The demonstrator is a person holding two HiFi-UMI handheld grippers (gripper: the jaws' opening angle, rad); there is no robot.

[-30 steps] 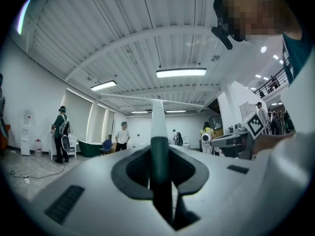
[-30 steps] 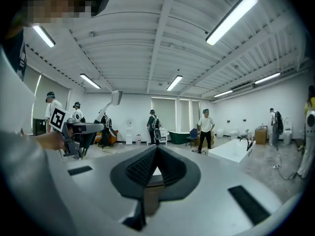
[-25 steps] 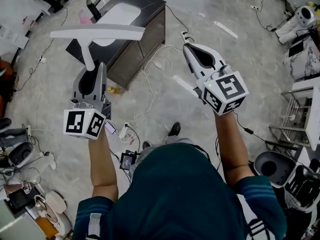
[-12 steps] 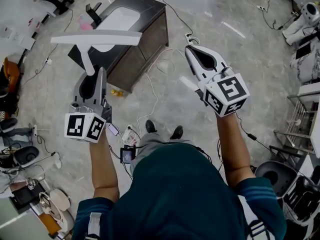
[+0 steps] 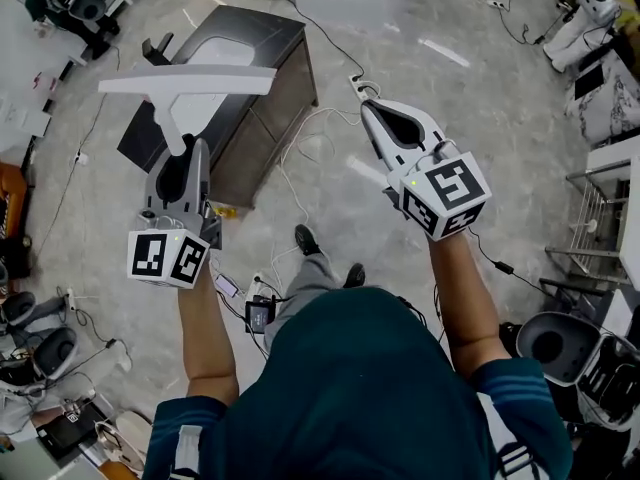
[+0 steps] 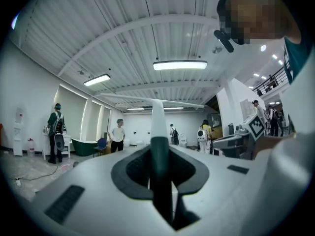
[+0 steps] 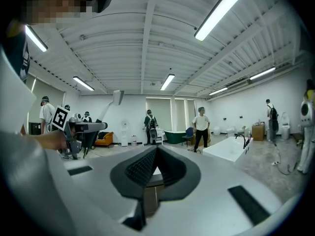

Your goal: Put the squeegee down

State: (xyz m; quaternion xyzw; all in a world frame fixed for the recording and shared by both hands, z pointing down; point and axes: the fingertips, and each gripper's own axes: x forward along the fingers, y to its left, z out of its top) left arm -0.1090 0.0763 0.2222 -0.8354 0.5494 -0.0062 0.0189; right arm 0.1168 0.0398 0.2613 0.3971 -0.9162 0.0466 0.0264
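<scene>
The squeegee [image 5: 190, 81] has a long white blade and a white stem that runs down into a dark grip. My left gripper [image 5: 188, 150] is shut on that grip and holds the blade crosswise in the air, over the near corner of a dark cabinet [image 5: 265, 118]. In the left gripper view the dark grip [image 6: 160, 166] sits squeezed between the jaws, with the white stem [image 6: 158, 117] rising ahead of it. My right gripper [image 5: 368, 110] hovers at the right over the floor, shut with nothing in it. Its jaws meet [image 7: 156, 149] in the right gripper view, where the squeegee blade's end [image 7: 118, 97] shows at the left.
The cabinet carries a white basin [image 5: 225, 48] and a black tap. White cables [image 5: 300, 158] and a power strip trail across the grey floor. A wire rack [image 5: 600, 218] stands at the right. Several people [image 7: 202, 127] stand far off near a white bathtub [image 7: 229, 149].
The person has stepped along the floor, and both grippers have travelled level with them. The cabinet has slid left in the head view. The squeegee stays in the left grip.
</scene>
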